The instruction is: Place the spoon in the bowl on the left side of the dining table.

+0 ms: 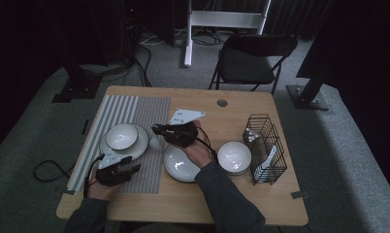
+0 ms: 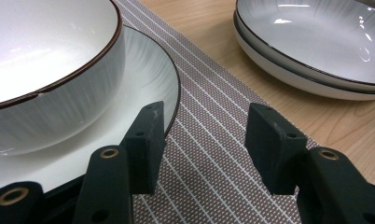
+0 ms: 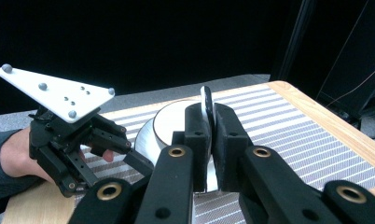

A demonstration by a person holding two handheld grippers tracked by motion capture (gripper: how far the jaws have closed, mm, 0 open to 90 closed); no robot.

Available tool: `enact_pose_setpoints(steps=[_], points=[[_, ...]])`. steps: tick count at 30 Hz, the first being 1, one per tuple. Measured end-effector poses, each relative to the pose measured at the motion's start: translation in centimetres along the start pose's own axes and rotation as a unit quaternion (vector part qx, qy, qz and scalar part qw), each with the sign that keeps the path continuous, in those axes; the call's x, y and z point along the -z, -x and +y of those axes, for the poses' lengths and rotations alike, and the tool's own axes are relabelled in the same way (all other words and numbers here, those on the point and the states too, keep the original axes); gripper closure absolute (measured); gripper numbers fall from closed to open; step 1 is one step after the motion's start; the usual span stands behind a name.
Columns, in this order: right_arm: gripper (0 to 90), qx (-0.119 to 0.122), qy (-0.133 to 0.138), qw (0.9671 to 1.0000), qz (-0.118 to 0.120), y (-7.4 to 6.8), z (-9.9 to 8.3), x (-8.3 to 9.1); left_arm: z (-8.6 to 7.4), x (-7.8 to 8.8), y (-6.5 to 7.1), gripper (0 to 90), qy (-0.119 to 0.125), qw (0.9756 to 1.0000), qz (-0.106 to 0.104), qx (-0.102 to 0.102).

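Note:
My right gripper is shut on the handle of a white ceramic spoon. In the high view it hovers with the spoon hanging between a white bowl and a stack of plates. The bowl sits on a dark-rimmed plate on the striped placemat. Low over that mat, my left gripper is open and holds nothing. Its left jaw is close to the plate's rim. It sits at the front left of the table and also appears in the right gripper view.
Two stacked plates lie on bare wood right of the mat. A stack of white bowls stands beside a black wire rack holding more spoons. A folding chair is beyond the table's far edge.

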State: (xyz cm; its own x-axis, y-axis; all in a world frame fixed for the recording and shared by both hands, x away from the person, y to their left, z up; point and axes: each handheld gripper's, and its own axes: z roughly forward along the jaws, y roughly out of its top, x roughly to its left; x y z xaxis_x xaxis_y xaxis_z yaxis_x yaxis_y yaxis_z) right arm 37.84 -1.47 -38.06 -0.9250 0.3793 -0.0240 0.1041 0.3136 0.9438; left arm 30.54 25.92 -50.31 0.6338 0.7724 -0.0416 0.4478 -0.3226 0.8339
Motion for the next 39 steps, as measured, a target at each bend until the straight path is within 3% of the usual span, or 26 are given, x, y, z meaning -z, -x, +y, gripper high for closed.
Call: enact_pose_setpoints(steps=[22, 39], points=[[85.4, 0.015, 0.0, 0.9999, 0.007, -0.3, 1.4, -2.2, -0.5, -0.5, 0.8, 48.4, 0.009, 0.9998, -0.016, -0.006], [85.4, 0.018, -0.006, 0.9997, 0.015, -0.2, 2.2, -6.3, -1.2, -0.6, 0.8, 48.2, 0.011, 0.9997, -0.023, -0.001]])
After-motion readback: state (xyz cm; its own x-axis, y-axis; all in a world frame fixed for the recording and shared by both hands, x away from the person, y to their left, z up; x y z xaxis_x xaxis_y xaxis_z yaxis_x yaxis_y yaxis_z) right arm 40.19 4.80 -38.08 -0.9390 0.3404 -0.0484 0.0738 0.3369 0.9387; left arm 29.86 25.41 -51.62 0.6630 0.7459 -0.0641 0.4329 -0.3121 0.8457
